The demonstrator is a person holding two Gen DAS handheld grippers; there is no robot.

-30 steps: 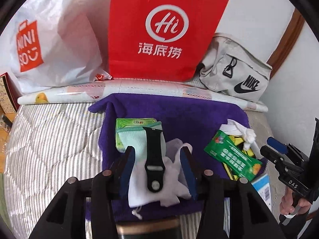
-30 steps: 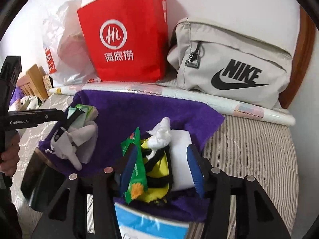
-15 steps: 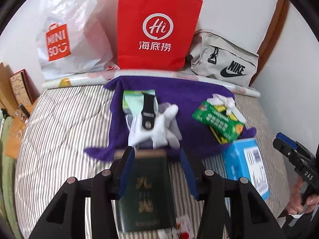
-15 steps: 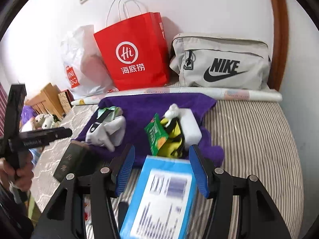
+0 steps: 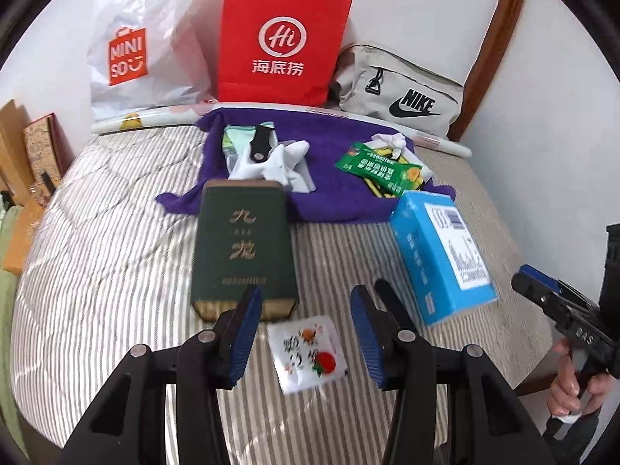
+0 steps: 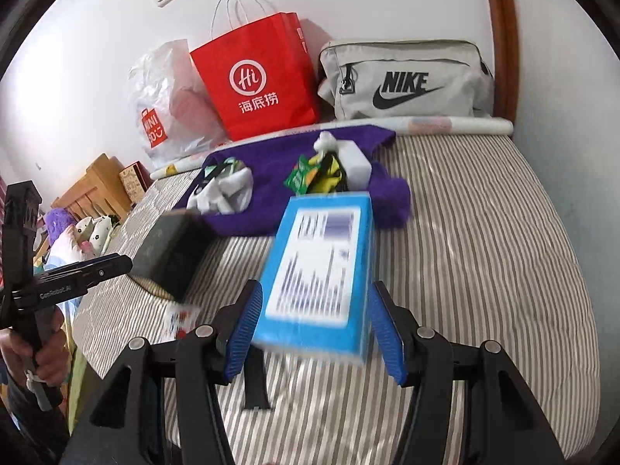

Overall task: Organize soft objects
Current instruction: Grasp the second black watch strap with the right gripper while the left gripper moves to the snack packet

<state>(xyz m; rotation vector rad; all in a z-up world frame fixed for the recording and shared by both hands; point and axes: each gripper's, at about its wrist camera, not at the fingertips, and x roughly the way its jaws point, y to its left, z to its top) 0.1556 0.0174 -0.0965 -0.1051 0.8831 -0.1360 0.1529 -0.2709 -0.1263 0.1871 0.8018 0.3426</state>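
- My left gripper (image 5: 306,333) stands open and empty above the striped mattress (image 5: 108,271); the small white sachet (image 5: 308,352) lies between its jaws, untouched. Closing now would take the wrong item.
- My right gripper (image 6: 316,329) is open too, straddling the near end of the blue box (image 6: 321,267). I judge the pads clear of it, but a careless squeeze could lift it.
- The soft things, white gloves (image 5: 275,166) and green packet (image 5: 381,166), sit on the purple towel (image 5: 333,201) well ahead.
- Reaching forward could shove the dark green box (image 5: 242,248) into the towel and scatter that pile.
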